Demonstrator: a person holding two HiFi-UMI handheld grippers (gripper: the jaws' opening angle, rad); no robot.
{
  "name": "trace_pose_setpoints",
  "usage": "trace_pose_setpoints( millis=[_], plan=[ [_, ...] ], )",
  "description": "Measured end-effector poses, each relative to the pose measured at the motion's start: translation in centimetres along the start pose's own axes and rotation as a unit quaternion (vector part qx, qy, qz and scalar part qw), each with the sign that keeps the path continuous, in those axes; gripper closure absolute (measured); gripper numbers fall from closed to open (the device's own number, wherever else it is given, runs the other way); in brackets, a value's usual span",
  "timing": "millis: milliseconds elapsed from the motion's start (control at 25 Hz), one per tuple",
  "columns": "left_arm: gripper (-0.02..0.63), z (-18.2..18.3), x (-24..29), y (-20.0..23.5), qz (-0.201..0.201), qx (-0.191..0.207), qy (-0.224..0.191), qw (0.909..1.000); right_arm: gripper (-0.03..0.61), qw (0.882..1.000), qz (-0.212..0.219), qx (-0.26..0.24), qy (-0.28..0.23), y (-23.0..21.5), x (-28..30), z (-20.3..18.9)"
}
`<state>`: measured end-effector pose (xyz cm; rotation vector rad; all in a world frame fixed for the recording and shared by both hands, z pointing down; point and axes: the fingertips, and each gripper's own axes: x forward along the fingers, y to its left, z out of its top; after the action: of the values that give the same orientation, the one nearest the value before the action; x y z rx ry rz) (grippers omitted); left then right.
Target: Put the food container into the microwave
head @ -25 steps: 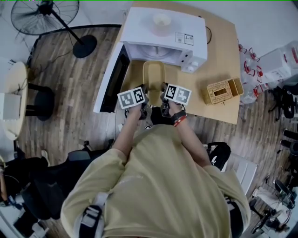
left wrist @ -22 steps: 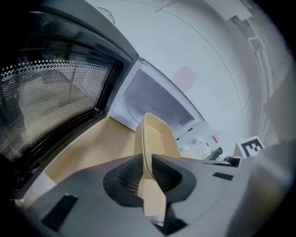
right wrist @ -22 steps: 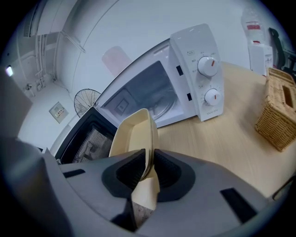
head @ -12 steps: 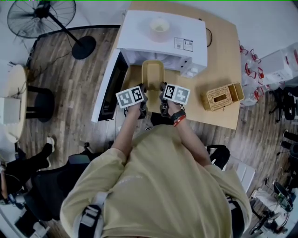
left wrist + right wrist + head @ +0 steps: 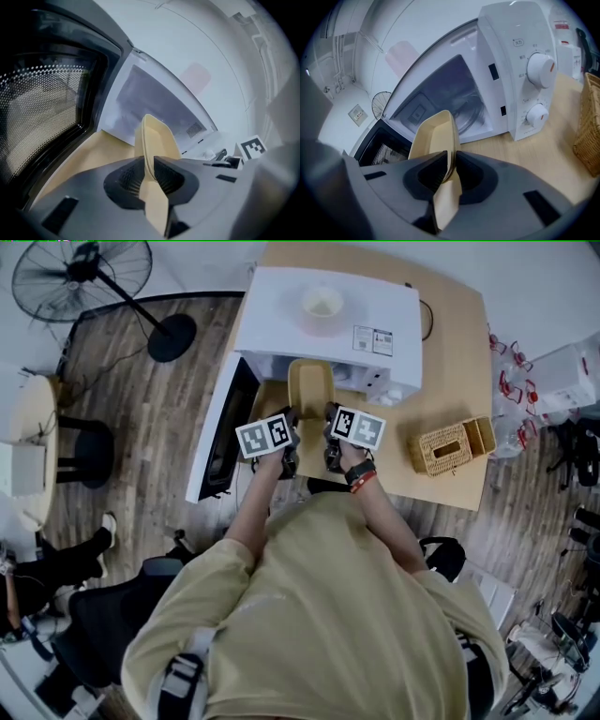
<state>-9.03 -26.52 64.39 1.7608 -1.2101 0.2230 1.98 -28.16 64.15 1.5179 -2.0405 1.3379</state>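
We hold the food container [image 5: 310,388] by its near end with both tools. The left gripper [image 5: 148,174] has its jaws clamped on the container's left rim, and the right gripper [image 5: 449,169] has its jaws clamped on the right rim. The container is a beige, oblong, open tub, and nothing shows inside it. It points lengthwise at the microwave [image 5: 328,320], whose door [image 5: 220,427] stands swung wide open to our left.

In the head view the container's far end meets the front edge of the microwave, so we judge it to be at the mouth of the cavity. Whether it has crossed the sill, we cannot tell. In the right gripper view the glass turntable [image 5: 471,110] shows bare beyond the container's far end. We also cannot tell whether the container's underside touches the tabletop [image 5: 450,352] or rides just above it.

As we read it, the grasp and the approach are done, and the door needs no opening. What is left is the insertion itself: carry the container through the opening, set it down on the turntable, part both pairs of jaws and draw them back out. The wicker basket [image 5: 448,440] sits well off to the right, out of the way.
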Motion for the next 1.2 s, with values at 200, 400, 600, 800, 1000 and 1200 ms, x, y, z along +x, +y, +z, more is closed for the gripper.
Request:
trace_pose_setpoints(
  millis=[200, 400, 600, 800, 1000, 1200],
  plan=[
    [0.554, 1.0, 1.4, -0.1, 0.0, 0.001, 0.0, 1.0, 0.515, 1.0, 0.0, 0.007, -0.01, -0.5, 0.9, 1.5],
    [0.554, 2.1, 2.3, 0.0, -0.001, -0.002, 0.001, 1.0, 0.515, 1.0, 0.005, 0.006, -0.028, -0.4, 1.5, 2.9],
    [0.552, 3.1, 3.4, -0.3, -0.009, 0.002, -0.001, 1.0, 0.515, 0.999, 0.005, 0.007, -0.045, -0.8, 2.2, 4.1],
    [0.552, 4.0, 4.2, 0.0, -0.009, 0.002, -0.001, 1.0, 0.515, 0.999, 0.009, 0.005, -0.051, -0.8, 2.9, 4.7],
    [0.552, 4.8, 5.5, 0.2, 0.0, 0.018, 0.004, 0.9998, 0.514, 0.998, 0.015, 0.002, -0.062, -1.1, 3.9, 5.6],
    [0.552, 5.9, 6.6, 0.4, -0.001, 0.023, 0.004, 0.9997, 0.511, 0.997, 0.017, 0.006, -0.071, -1.3, 4.9, 6.3]
  ],
)
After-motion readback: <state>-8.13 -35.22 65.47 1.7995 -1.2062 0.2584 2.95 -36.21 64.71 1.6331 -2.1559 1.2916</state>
